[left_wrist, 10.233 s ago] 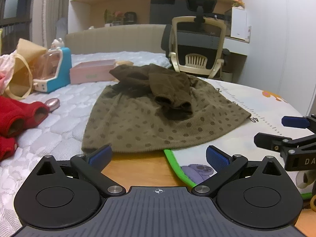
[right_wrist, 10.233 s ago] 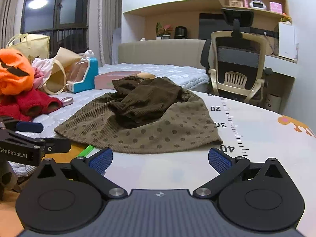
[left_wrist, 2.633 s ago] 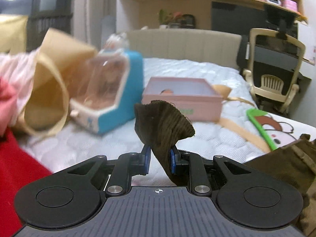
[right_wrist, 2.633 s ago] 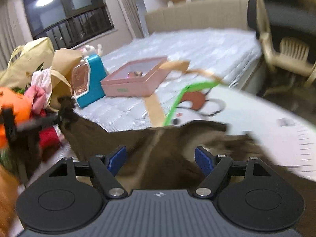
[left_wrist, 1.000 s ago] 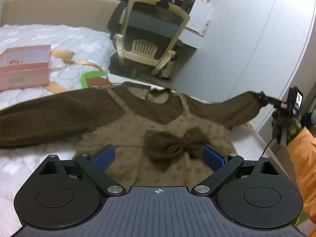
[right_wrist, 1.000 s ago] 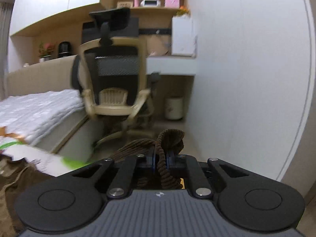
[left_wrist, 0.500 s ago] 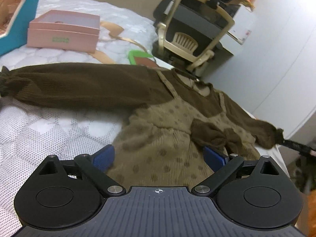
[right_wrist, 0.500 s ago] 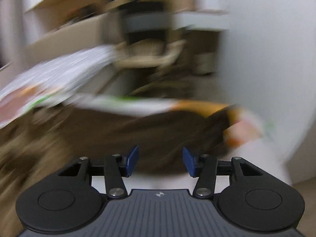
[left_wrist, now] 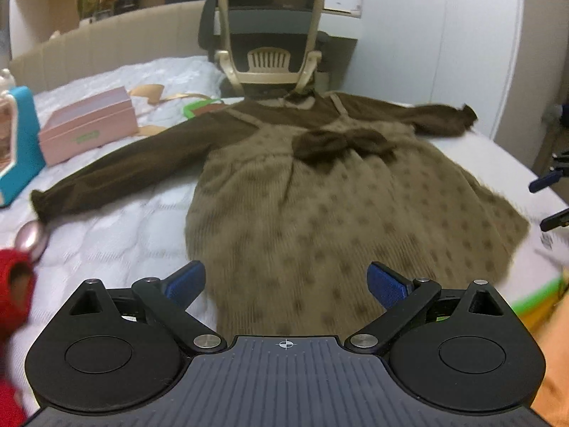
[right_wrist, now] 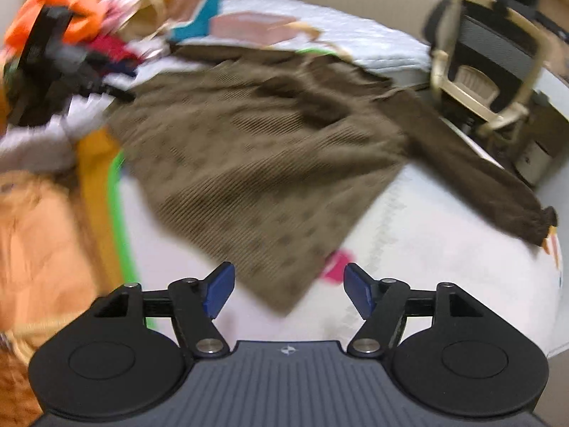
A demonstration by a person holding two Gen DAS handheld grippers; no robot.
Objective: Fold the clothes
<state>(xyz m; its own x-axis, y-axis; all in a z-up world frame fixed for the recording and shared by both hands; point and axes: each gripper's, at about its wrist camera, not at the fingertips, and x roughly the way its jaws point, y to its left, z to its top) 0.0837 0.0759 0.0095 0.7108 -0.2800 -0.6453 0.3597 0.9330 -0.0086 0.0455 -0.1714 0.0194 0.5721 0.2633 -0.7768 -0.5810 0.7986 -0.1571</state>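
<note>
Left wrist view: a brown dotted dress (left_wrist: 341, 206) lies flat, face up, across the bed (left_wrist: 117, 227) and play mat, sleeves outspread; left gripper (left_wrist: 286, 281) and right gripper (right_wrist: 288, 286) hover with fingers apart, empty, at its hem. Likely best: pinch both hem corners evenly. No writing legible.

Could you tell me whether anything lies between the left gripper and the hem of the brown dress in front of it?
Nothing visible does. The left gripper is open right over the near hem of the dress, which lies spread flat on the bed. The pink box sits well off to the side.
</note>
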